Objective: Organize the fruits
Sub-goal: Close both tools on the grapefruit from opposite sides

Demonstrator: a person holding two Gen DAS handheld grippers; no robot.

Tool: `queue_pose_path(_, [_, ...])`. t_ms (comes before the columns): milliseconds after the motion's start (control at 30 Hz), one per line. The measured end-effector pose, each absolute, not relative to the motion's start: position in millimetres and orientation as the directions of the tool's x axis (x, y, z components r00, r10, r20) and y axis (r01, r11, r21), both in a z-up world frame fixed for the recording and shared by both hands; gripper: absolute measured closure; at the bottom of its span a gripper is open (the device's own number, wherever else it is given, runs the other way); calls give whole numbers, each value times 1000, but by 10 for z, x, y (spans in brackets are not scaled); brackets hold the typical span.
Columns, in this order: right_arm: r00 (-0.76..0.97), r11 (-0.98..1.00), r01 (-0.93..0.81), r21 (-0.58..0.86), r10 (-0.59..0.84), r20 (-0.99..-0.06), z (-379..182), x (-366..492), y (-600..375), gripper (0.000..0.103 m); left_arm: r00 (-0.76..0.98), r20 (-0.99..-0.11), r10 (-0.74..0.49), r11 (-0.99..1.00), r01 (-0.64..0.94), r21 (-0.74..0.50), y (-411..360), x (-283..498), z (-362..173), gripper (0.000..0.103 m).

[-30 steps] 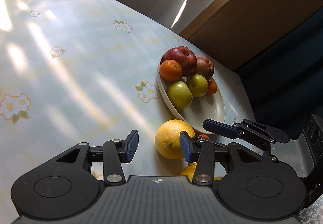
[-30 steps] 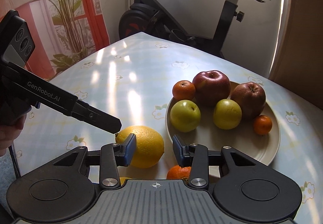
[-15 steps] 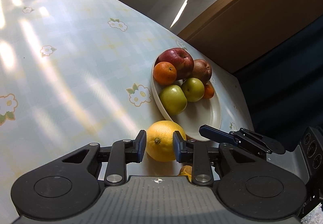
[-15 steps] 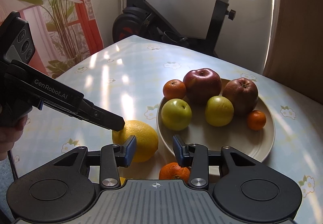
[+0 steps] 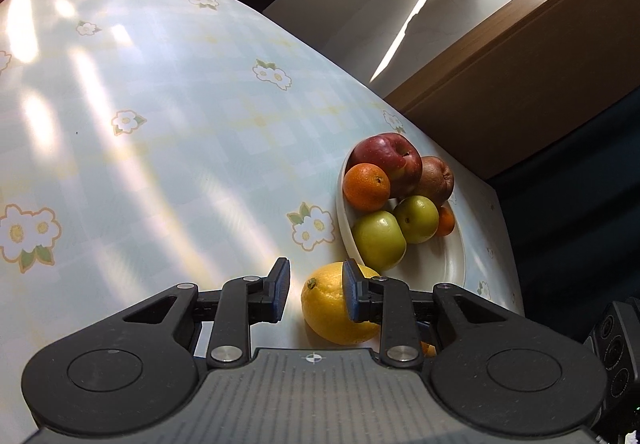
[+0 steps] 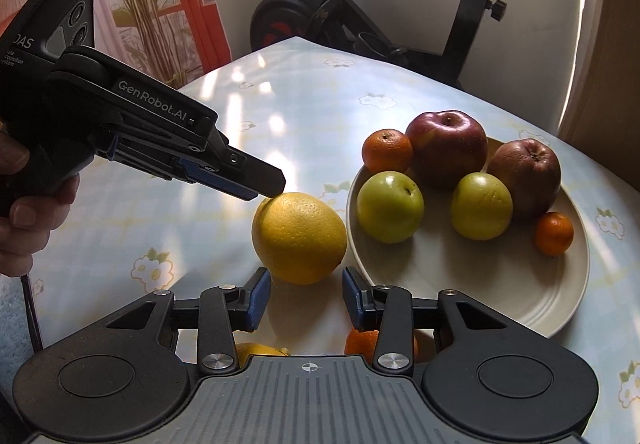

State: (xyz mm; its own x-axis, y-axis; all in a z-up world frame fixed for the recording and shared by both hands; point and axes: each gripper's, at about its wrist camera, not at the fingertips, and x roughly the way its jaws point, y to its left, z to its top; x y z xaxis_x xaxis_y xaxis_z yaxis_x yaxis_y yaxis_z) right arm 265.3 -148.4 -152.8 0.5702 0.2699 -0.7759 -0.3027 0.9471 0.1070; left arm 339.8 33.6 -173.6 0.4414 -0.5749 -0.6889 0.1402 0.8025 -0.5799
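Since a second ago the left tongs (image 5: 314, 294) have been drawn in from a wide spread, and they are now being seen narrowed almost fully, with nothing pinched: in the right wrist view their tips are riding at the top of the big yellow citrus (image 6: 299, 238), not around it. In the left wrist view the fruit is lying just past the right-hand pad. The right tongs (image 6: 306, 298) are being held slightly spread and empty, low over the bench (image 5: 140, 171), with a small orange (image 6: 360, 342) showing under their right finger.

The citrus is resting on the bench, just beside the plate (image 6: 460, 284) and apparently touching its rim. For a sound pick-up, the left tongs would probably need to be reopened wider than the fruit and lowered around its middle, since a round, dimpled skin is likely to be rolled away by a touch at the top.

Open room is being left on the near half of the plate, in front of the green apples (image 6: 390, 205). The bench edge is lying close behind the plate on its right, so the plate should not be nudged that way.
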Motion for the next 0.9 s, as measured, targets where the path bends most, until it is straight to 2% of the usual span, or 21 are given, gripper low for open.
queue_pose_path(233, [554, 943, -297, 151, 299, -777, -1584, 2716, -1461, 65, 428, -652, -626, 753, 113, -649, 359, 3442, -1785, 73])
queue_pose_path(433, [543, 942, -288, 170, 307, -781, -1625, 2775, -1432, 60, 416, -657, -629, 754, 120, -646, 338, 3462, -1819, 72])
queue_pose_path(567, [542, 942, -287, 176, 311, -780, -1635, 2798, -1426, 59, 407, -650, -642, 741, 111, -662, 362, 3482, -1863, 68])
queue_pose_path(633, [540, 942, -287, 176, 311, -782, -1640, 2798, -1425, 58, 408, -652, -639, 741, 98, -664, 377, 3489, -1895, 61])
queue_pose_path(900, [537, 943, -281, 179, 308, -785, -1670, 2798, -1436, 58, 389, -622, -679, 694, 66, -717, 370, 3483, -1990, 61])
